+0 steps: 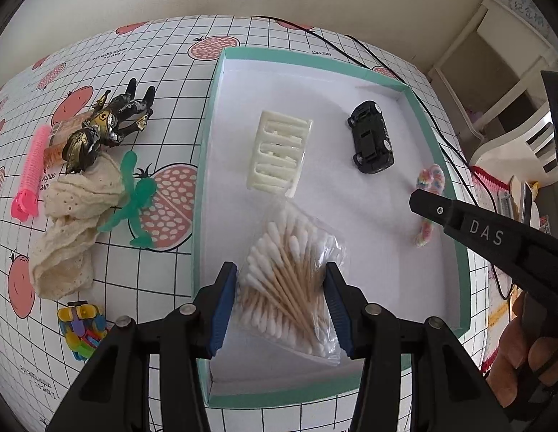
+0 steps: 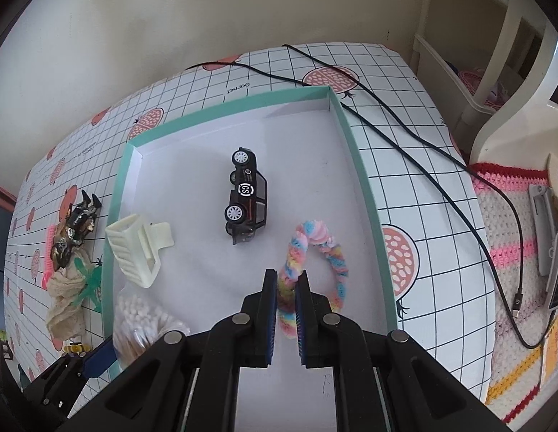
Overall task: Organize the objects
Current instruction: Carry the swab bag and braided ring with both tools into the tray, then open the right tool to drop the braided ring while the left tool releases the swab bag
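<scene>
Far left of the left wrist view, on the grid-and-fruit printed table [image 1: 163,36], there's a ribbed pink hair roller [image 1: 30,172], then a glossy black-and-gold action figure [image 1: 106,126] sprawled on its back. Below it sits a crumpled cream eyelet cloth [image 1: 66,223], soft and holey, with a rubbery green stretchy figure [image 1: 135,198] lying across its edge. Lower left, a bright plastic block toy [image 1: 82,327].

Moving right, the teal-rimmed box [image 1: 203,165] with its white floor. The left hand-held gripper [image 1: 282,309] stands wide open at the bottom centre, blue pads either side of a clear crinkly bag of cotton swabs [image 1: 289,280], wooden sticks fanned inside; whether the pads touch the bag I can't tell. Above it, a cream plastic claw hair clip [image 1: 279,151], then a shiny black toy car [image 1: 370,140] toward the upper right of the box.

At the right wall of the box, a fuzzy pastel rainbow twisted loop [image 2: 314,252]. In the right wrist view the right hand-held gripper [image 2: 286,309] has its jaws nearly closed, pinching one strand of that loop at bottom centre, the rest arching up and to the right. A black cable [image 2: 404,133] trails over the table beyond the box, toward a crocheted mat [image 2: 509,216] at far right.
</scene>
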`<state>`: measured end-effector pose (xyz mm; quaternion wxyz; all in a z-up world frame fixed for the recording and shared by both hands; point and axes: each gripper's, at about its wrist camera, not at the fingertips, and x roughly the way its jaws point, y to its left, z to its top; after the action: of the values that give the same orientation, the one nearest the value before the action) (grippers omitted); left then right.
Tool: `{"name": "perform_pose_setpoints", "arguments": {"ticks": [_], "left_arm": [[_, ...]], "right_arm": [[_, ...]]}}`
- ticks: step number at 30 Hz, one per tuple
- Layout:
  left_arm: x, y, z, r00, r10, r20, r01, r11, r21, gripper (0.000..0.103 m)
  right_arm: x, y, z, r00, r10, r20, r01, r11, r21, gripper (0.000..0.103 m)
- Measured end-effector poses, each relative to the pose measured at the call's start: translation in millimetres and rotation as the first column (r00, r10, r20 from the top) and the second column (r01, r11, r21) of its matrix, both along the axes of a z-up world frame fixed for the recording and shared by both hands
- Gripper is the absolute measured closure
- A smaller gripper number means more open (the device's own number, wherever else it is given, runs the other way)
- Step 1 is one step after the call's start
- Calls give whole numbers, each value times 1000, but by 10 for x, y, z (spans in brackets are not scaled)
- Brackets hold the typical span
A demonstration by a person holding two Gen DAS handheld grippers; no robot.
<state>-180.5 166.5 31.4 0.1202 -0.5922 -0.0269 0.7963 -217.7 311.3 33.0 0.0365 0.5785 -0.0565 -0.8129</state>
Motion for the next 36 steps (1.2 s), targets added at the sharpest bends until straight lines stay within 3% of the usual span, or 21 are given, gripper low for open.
{"name": "perform_pose_setpoints", "arguments": {"ticks": [22,27,36], "left_arm": [[-11,-14,-41,1000,-4,15,4,1000,-2,52],[-9,-14,16,1000,-10,10,10,1000,3,52],[19,-11,311,999,-26,-44,27,999,21,46]], "right_arm": [[6,-61,-184,999,17,44,-17,1000,12,91],[2,-49,-172,999,16,46,-17,1000,17,74],[40,15,149,1000,12,-14,-12,1000,-9,73]]}}
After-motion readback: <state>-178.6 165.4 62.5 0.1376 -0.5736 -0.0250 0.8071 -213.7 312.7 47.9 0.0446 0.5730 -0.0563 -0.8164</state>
